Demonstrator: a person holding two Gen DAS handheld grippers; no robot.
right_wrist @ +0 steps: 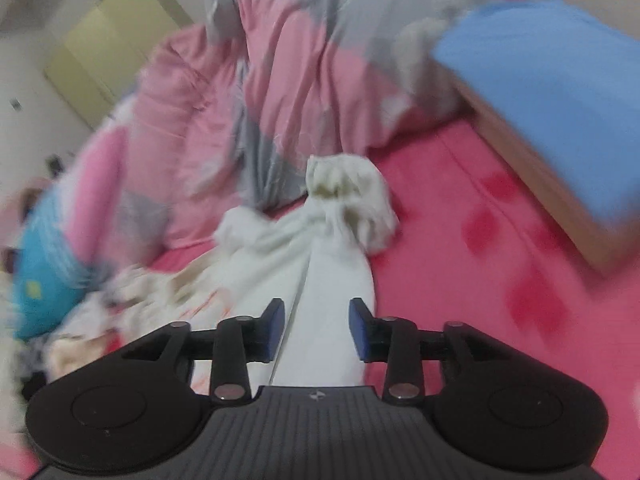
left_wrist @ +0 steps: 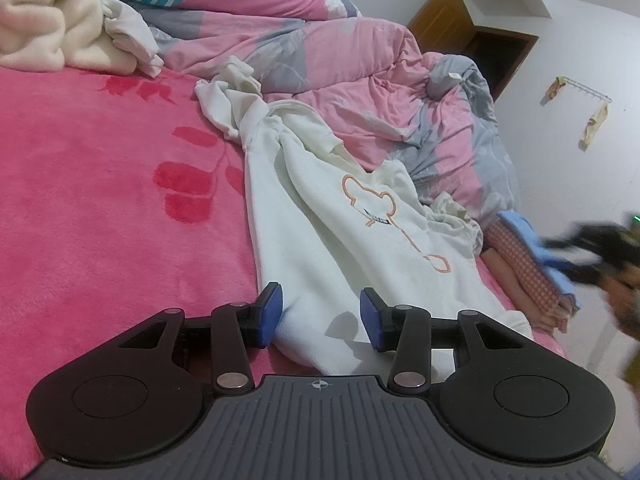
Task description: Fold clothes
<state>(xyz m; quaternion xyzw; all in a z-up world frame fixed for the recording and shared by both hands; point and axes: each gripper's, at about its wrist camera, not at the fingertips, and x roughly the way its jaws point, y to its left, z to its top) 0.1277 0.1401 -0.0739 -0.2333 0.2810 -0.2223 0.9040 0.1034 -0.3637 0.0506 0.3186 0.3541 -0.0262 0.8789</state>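
From the left wrist view, a white sweatshirt [left_wrist: 320,216] lay crumpled lengthwise on the pink bed blanket [left_wrist: 100,200], its far end bunched against a pink and grey quilt [left_wrist: 340,60]. An orange outline drawing ran across its chest, and its fabric was creased and twisted near the far cuff. The left tongs [left_wrist: 320,316] stood wide apart, holding nothing, with the near edge of the sweatshirt lying between the blue pads [left_wrist: 269,312]. A cream fleece bundle [left_wrist: 52,24] sat at the far left of the bed, and the right tongs [left_wrist: 600,248] showed as a dark blur at the right edge.

From the right wrist view, blurred by motion, a white sleeve of the sweatshirt [right_wrist: 336,280] stretched away between the right tongs [right_wrist: 317,328], which were spread wide and empty. Its cuff was bunched up near the quilt [right_wrist: 280,80]. A blue folded item [right_wrist: 552,80] lay at the right.
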